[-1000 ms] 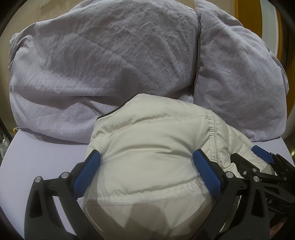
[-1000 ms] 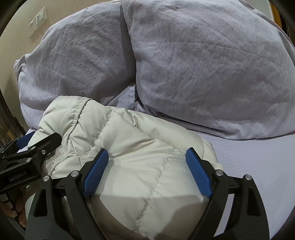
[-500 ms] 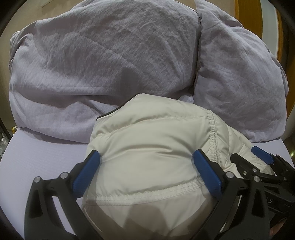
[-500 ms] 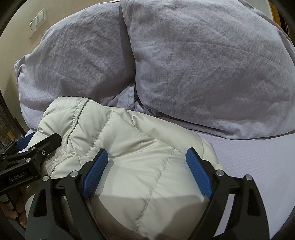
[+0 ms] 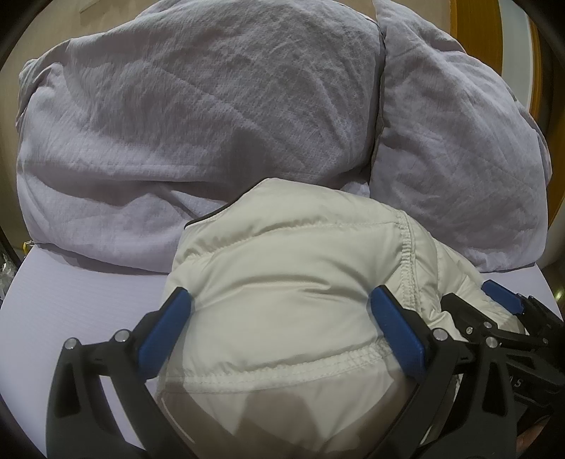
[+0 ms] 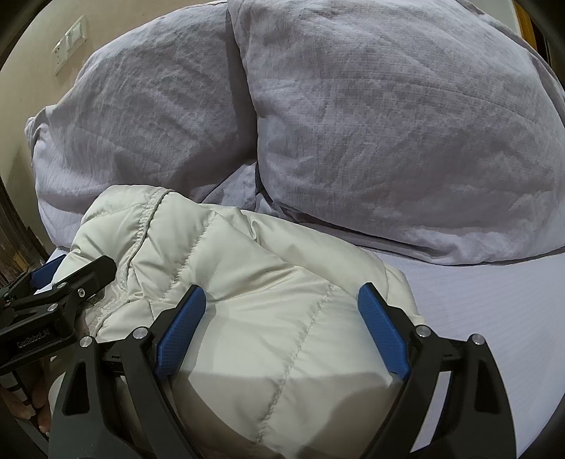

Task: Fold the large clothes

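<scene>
A cream quilted puffer jacket [image 5: 293, 282] lies bundled on the bed, just in front of the pillows; it also shows in the right wrist view [image 6: 247, 282]. My left gripper [image 5: 279, 328] is open, its blue pads straddling the jacket's left part with the padding bulging between them. My right gripper [image 6: 282, 325] is open too, straddling the right part of the bundle. Each gripper shows in the other's view, the right one [image 5: 501, 317] beside the jacket's right edge, the left one [image 6: 60, 293] at its left edge.
Two large lilac-grey pillows [image 5: 197, 116] [image 6: 406, 123] lean side by side right behind the jacket. The pale lilac sheet [image 5: 70, 300] [image 6: 487, 310] lies bare on both sides. A beige wall with a switch plate [image 6: 69, 44] stands behind; wood trim [image 5: 469, 24] at far right.
</scene>
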The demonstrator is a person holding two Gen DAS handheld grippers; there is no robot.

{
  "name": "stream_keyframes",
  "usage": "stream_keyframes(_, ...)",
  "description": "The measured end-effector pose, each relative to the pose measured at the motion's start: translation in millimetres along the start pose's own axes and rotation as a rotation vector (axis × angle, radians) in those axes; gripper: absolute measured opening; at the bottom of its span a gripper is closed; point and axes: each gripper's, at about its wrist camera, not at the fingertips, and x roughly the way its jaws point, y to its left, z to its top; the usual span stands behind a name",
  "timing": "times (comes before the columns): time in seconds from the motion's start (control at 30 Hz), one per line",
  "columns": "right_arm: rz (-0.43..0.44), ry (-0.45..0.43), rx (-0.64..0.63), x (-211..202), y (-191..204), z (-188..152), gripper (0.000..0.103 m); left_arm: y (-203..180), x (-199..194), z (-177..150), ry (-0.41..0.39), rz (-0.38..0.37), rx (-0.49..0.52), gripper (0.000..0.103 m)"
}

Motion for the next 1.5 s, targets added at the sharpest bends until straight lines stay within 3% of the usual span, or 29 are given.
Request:
stream_keyframes(0.37,-0.057,0.044,-0.008,-36.0,1.2,-4.5,0.097,2.2,-26.7,-4.7,0.031,-0.007,-0.035,0.101)
stream_keyframes(0.67,-0.041,0.073,0.016,-90.1,-0.6,-26.7,0.098,11.3,-85.4,-23.4,-0.002,-0.021,-0.015,0.101)
stream_keyframes(0.87,-0.044,0.106,-0.004,-130.6,9.0,-49.7,0.099,21.0,-135.4,-43.0,-0.02,-0.061,-0.012,0.101)
stream_keyframes(1.1,0.015,0.136,-0.009,-174.4,24.5,-85.2,0.099,23.3,-187.6,-77.8,-0.022,-0.114,-0.02,0.101)
stream_keyframes(1.5,0.024,0.15,0.036,-208.9,30.6,-121.6,0.099,13.5,-223.7,-121.0,0.011,-0.128,-0.043,0.101)
